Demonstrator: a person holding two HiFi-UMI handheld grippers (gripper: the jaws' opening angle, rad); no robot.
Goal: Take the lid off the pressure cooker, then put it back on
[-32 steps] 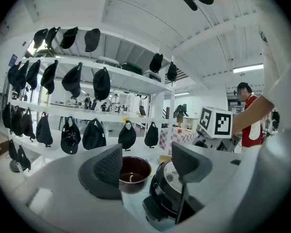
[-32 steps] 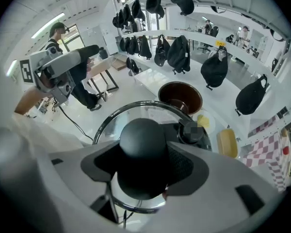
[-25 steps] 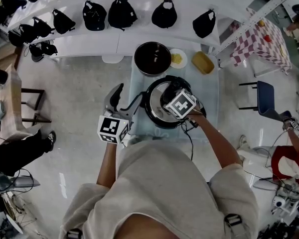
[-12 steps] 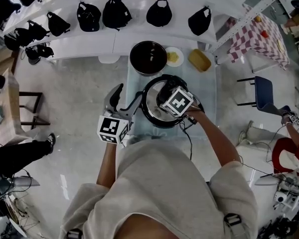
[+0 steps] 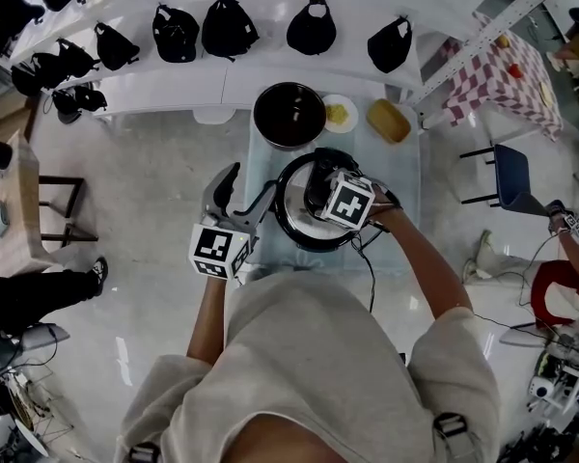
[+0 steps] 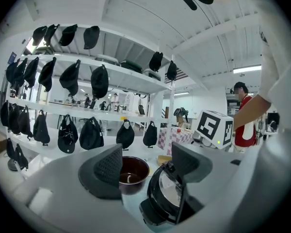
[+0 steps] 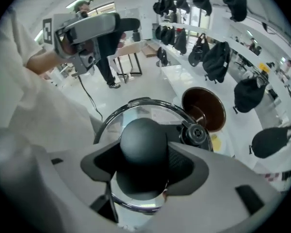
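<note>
The pressure cooker stands on a small table, its glass lid on top. My right gripper points steeply down over it, and its jaws are closed on the lid's black knob, which fills the gap between the pads. A small black valve sits beside the knob. My left gripper hovers at the cooker's left, near its long side handle, open with nothing between its pads. In the left gripper view the cooker lies just beyond the jaws.
Behind the cooker are a dark bowl, a small plate of yellow food and a yellow block. Black caps hang along the white shelf. A blue chair and a checked table stand to the right.
My right gripper has rolled about the knob; its marker cube faces a new way. The left gripper has stayed where it was.
</note>
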